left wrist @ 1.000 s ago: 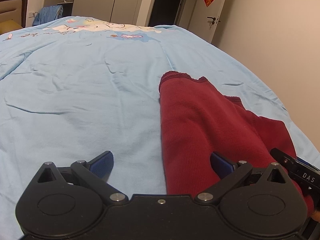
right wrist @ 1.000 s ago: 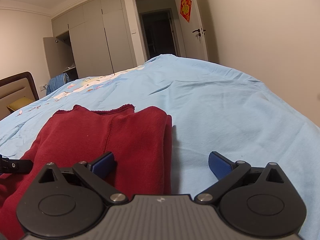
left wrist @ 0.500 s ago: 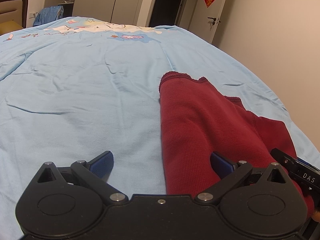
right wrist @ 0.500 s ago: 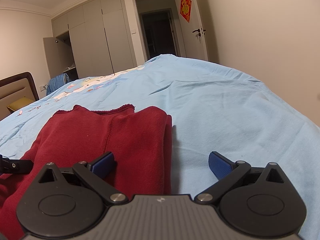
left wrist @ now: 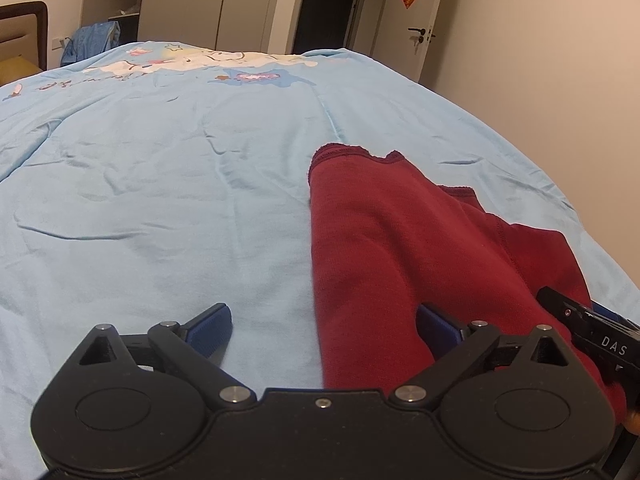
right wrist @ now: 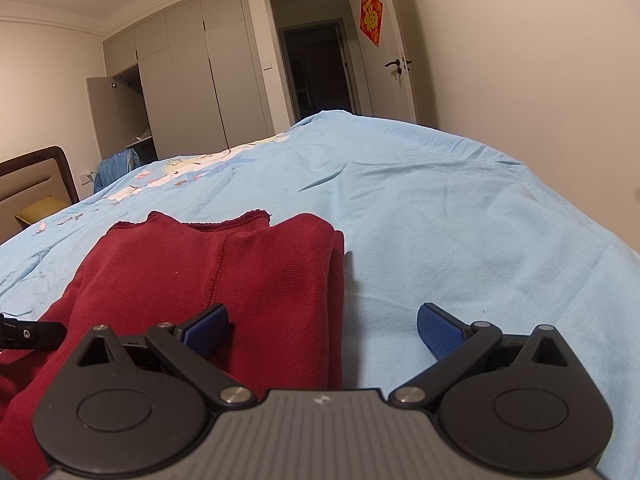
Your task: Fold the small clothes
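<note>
My left gripper and right gripper both gape wide, empty, low over the light blue bedspread. The folded red garment lies on it near the bed's right edge. Grey wardrobes and a dark doorway stand beyond.

Lighting: warm indoor, even, moderately bright; source overhead, not in view. Walls tinted beige-pink. Doorway dark, unlit beyond.
Shadows: soft; narrow dark band on bedspread just right of red garment edge. Faint shade under left gripper fingers.
Glare: none; dull sheen on gripper rivets only.
Distortion: strong fisheye both views; bed bulges, door frames bow, black vignette at corners.
Focus: sharp centre, knit ribs legible; slight softness twd edges. No motion blur.
</note>
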{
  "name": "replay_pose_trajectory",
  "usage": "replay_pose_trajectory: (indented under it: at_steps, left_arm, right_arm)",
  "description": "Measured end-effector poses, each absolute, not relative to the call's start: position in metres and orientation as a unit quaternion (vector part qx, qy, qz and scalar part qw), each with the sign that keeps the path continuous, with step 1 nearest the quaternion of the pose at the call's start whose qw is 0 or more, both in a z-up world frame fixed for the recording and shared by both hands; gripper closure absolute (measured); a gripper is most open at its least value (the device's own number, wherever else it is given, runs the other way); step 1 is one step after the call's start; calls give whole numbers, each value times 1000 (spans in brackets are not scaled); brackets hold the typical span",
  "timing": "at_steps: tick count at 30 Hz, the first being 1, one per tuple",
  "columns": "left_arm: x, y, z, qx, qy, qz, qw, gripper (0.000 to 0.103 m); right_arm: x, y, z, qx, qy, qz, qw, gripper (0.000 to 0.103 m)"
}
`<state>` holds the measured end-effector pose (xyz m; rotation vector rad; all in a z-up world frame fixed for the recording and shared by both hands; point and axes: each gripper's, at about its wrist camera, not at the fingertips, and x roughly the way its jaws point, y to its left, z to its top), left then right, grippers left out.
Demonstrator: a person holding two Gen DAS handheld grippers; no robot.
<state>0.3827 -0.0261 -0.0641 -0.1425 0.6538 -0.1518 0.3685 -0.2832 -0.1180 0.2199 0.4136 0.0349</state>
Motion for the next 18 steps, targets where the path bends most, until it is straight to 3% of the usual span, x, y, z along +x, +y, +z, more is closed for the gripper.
replay_pose_trajectory:
  at_steps: [3, 5, 18]
  left_arm:
    - [382, -28, -63, -67, 321, -86, 941, 11]
    - [382, -27, -63, -70, 322, -92, 940, 14]
    - [386, -29, -63, -87, 334, -118, 931, 28]
  right_arm:
    - [364, -282, -118, 105, 191, 23, 976, 3]
    - [361, -280, -117, 99, 183, 30, 978, 13]
    - [361, -281, -117, 111, 186, 82, 973, 48]
